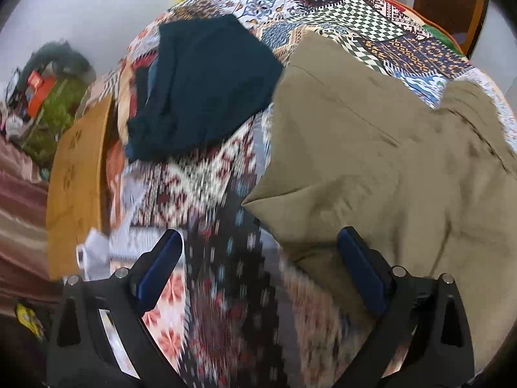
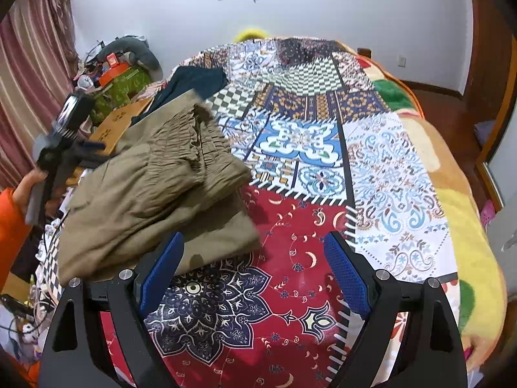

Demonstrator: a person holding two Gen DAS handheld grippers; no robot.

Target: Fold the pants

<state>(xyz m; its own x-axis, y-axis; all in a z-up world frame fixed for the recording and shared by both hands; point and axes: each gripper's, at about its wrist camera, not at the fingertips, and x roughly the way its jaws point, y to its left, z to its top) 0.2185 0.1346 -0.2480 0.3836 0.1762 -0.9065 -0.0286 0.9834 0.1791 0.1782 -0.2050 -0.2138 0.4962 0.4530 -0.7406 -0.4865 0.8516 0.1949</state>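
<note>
Khaki pants [image 1: 371, 161] lie folded in a thick stack on the patterned bedspread [image 1: 219, 258]. In the right wrist view the pants [image 2: 155, 194] sit left of centre with the gathered waistband on top. My left gripper [image 1: 258, 252] is open and empty, its right finger over the pants' near edge. My right gripper [image 2: 253, 258] is open and empty, just right of the stack, its left finger at the pants' near corner. The left gripper [image 2: 93, 148] also shows at the far left of that view, held in a hand.
A dark teal garment [image 1: 203, 84] lies on the bed beyond the pants. A wooden board [image 1: 77, 174] leans at the bed's left edge, with clutter [image 2: 119, 74] and curtains [image 2: 29, 84] beyond. A yellow-green blanket [image 2: 465, 226] covers the bed's right edge.
</note>
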